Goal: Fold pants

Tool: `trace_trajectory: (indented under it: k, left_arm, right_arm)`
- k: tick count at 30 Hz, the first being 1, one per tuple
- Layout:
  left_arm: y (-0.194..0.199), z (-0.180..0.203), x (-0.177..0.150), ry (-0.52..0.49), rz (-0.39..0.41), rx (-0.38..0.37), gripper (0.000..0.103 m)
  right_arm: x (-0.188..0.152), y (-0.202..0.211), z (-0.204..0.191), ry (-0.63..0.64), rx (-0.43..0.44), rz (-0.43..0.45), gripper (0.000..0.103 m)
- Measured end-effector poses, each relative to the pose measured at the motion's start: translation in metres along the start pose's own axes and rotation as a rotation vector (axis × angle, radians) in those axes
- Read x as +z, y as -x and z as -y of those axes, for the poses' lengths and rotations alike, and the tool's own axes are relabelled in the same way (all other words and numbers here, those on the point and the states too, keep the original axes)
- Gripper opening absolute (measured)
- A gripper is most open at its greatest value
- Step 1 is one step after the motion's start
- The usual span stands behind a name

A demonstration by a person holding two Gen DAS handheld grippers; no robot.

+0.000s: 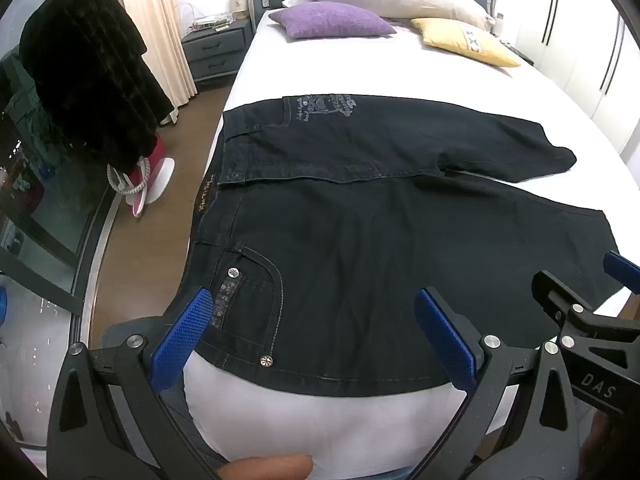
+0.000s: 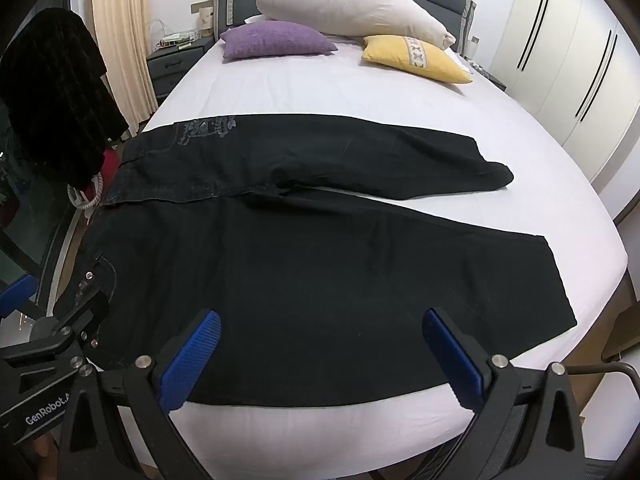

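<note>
You're only getting two bits of lettering that actually read. In your left wrist view, the black body of the right gripper is showing "DAS" in pale capitals, cut off by the frame edge. In your right wrist view, the left gripper is showing "GenRobot." in white, with the rest running out of sight behind the nearer arm. The pants are carrying a grey print near the waistband and tan stitched lettering along it, but both are coming out too small and warped to read.
</note>
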State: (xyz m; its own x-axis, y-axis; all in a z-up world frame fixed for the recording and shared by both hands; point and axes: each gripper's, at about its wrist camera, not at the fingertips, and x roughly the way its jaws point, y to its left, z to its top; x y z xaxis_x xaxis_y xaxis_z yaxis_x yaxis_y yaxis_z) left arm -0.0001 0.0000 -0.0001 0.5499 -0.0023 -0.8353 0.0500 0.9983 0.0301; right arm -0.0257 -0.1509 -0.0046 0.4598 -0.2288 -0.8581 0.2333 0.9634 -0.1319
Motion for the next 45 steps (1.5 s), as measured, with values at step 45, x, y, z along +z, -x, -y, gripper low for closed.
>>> trace_trajectory:
  k: [45]
  left_arm:
    - [-0.007, -0.012, 0.000, 0.036, -0.010, 0.013, 0.103]
  right_arm:
    - [-0.001, -0.006, 0.002, 0.011, -0.050, -0.007, 0.103]
